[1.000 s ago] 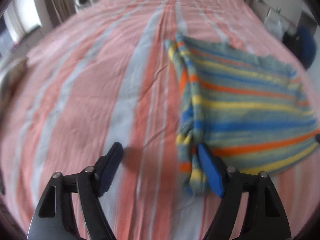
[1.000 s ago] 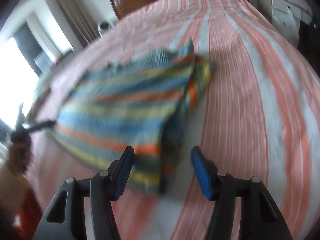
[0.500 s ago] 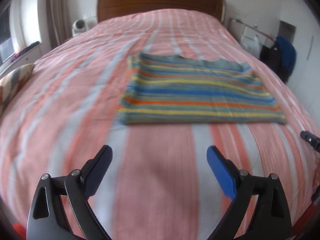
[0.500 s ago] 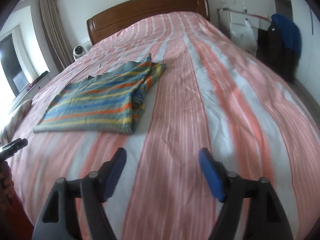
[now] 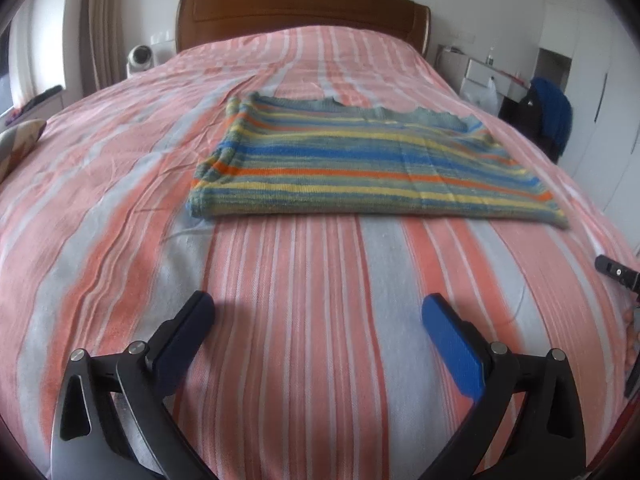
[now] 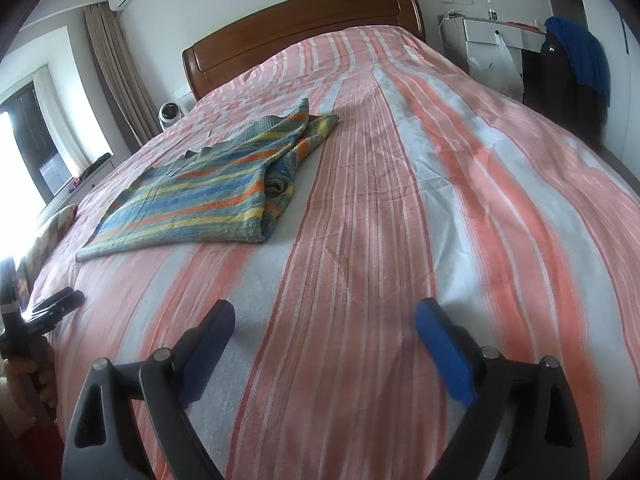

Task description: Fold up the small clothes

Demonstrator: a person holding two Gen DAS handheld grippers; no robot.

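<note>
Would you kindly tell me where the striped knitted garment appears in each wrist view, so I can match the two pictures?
Left wrist view: the striped garment lies flat on the bed, centre and slightly right, well beyond the open left tool.
Right wrist view: the same garment lies left of centre, its folded edge towards the middle.
Shared landmark: the wooden headboard behind it.

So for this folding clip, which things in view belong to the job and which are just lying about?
Belongs to the job:
- striped knitted garment, lying folded on the bed
- left hand-held gripper, open, nothing between its fingers
- right hand-held gripper, open, nothing between its fingers

Just lying about:
- striped bedspread
- wooden headboard
- blue cloth draped beside the bed
- small white fan
- patterned cushion
</note>
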